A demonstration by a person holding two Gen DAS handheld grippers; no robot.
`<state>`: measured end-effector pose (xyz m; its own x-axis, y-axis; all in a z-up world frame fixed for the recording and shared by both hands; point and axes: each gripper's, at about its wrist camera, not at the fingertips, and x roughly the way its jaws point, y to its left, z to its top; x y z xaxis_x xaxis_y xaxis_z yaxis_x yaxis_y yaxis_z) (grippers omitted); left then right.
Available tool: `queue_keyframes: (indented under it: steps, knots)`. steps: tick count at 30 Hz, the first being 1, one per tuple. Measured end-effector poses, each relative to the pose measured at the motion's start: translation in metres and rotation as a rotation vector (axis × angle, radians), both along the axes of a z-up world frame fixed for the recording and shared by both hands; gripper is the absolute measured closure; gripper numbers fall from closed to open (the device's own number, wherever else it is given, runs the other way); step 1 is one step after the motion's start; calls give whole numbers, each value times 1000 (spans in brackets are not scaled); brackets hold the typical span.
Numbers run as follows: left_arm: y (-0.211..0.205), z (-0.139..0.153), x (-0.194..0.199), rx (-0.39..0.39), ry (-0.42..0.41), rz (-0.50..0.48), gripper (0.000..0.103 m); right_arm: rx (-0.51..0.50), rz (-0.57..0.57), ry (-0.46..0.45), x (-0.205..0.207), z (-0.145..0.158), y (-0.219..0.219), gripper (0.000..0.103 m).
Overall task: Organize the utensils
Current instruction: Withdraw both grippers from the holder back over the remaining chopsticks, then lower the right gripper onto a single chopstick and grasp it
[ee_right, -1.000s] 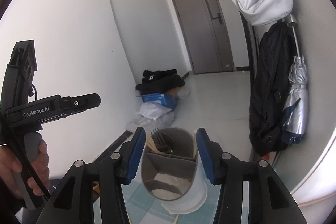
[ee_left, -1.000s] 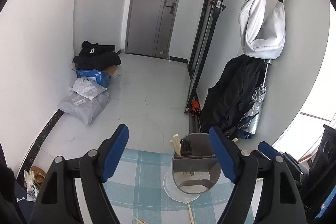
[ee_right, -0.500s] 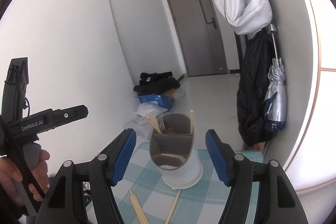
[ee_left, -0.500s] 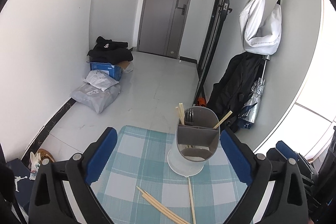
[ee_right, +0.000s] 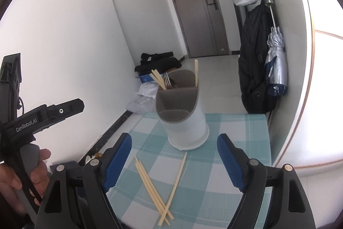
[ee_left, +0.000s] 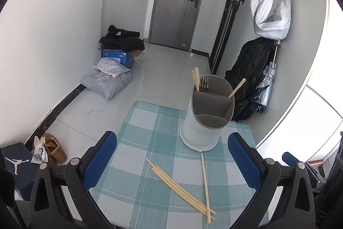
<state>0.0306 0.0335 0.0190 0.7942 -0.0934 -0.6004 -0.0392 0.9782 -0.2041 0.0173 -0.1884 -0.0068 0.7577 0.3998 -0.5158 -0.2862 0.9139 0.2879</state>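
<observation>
A white utensil holder with grey dividers stands on the teal checked mat; it also shows in the right wrist view. Chopsticks and forks stand in its far compartments. Several loose wooden chopsticks lie on the mat in front of it, crossed, and show in the right wrist view too. My left gripper is open and empty, above the near mat. My right gripper is open and empty, above the loose chopsticks. The left gripper's body shows at the left of the right wrist view.
The mat covers a small table with its edges close on all sides. Beyond it is a tiled floor with bags and a blue box. A black bag and folded umbrella hang by the right wall. Shoes lie below left.
Both grippers have pulled back and up from the holder. The right jaws have opened from around the holder. The loose chopsticks on the mat have come into view.
</observation>
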Motion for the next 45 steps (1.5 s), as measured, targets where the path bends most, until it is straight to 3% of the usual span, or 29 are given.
queue_keyframes:
  steps: [9,25,28,36,40,43,45]
  knots:
    - [9,-30,-9,-16,29,29,1,-62,15,121,-2,-31,10,21]
    - [48,-64,9,-142,153,70,1,-224,54,319,42,-79,43,24]
    - [56,-65,12,-161,165,86,1,-253,72,362,63,-91,55,32]
    - [73,-66,17,-216,182,132,1,-331,112,453,113,-126,89,71]
    - [79,-67,18,-236,190,146,1,-410,96,449,122,-137,99,80]
    - [82,-68,18,-247,198,156,1,-454,131,429,118,-138,104,95]
    - [84,-70,19,-260,207,159,1,-480,174,414,111,-138,106,97]
